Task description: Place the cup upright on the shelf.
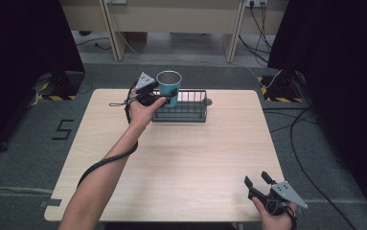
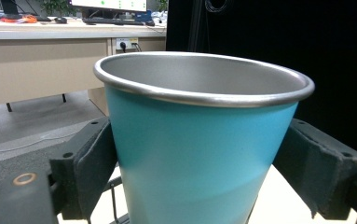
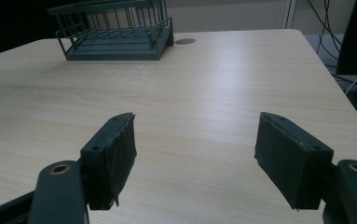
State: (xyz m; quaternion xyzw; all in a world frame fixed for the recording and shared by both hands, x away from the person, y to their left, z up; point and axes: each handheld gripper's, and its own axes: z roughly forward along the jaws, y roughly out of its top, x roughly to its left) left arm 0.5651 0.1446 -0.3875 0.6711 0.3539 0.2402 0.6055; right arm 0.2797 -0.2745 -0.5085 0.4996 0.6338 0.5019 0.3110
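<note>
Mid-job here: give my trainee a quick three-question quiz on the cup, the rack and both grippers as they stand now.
1. True or false: the left gripper grips the teal cup.
2. The wire rack stands at the table's: A) near edge B) far edge C) right corner.
3. What lies between the right gripper's jaws?

Key:
1. True; its pads press both sides of the cup's wall.
2. B.
3. Nothing; the jaws stand wide open over bare table.
</note>
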